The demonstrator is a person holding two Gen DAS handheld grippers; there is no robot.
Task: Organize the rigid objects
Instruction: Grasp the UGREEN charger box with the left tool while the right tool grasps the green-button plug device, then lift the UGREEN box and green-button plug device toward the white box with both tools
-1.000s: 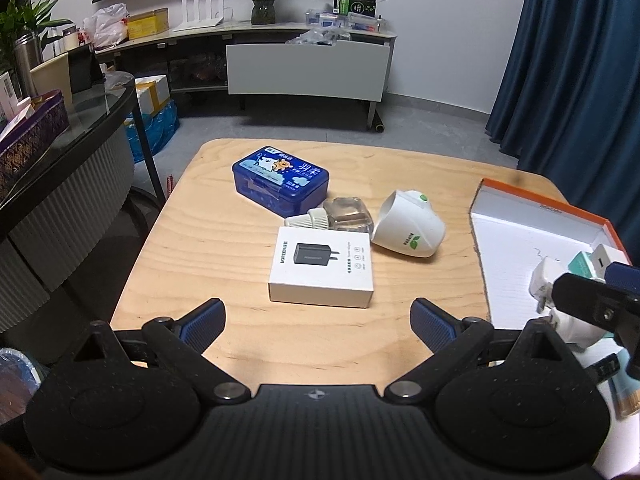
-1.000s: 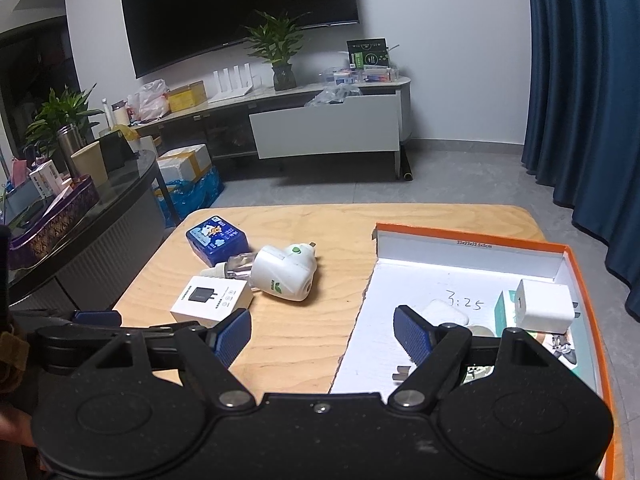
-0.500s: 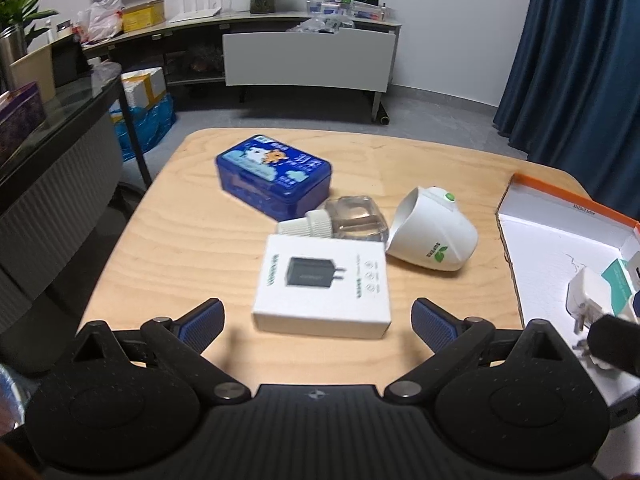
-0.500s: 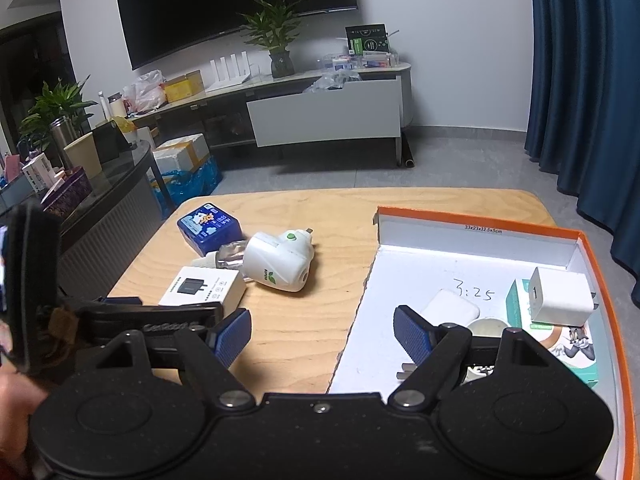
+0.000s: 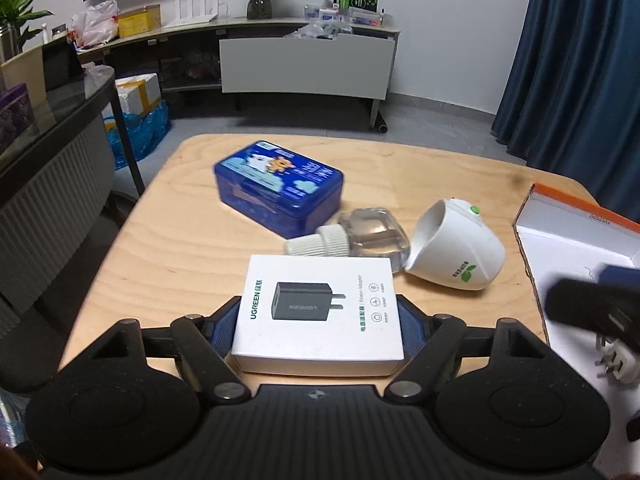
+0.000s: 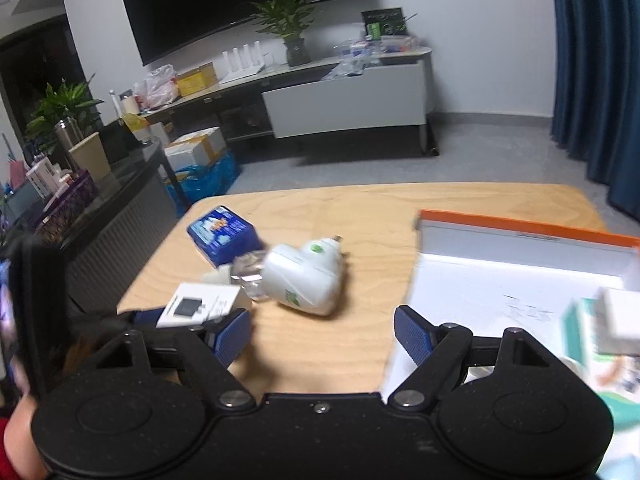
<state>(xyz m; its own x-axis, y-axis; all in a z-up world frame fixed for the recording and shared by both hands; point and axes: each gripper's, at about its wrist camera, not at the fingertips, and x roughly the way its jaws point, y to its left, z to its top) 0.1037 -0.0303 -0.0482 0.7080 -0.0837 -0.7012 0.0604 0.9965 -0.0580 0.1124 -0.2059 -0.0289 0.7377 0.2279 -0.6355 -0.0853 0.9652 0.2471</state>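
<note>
I judge the flat white cardboard charger box (image 5: 318,312) light and stiff; my left tongs (image 5: 318,330) flank its long sides, contact unclear, right tongs (image 6: 322,334) apart.

I read "UGREEN" along the lid of the flat white cardboard charger box (image 5: 318,308), and again on the black plug pictured there. The white plastic plug-in vaporiser (image 5: 456,252) bore "SUPERB" beside a green leaf.
</note>
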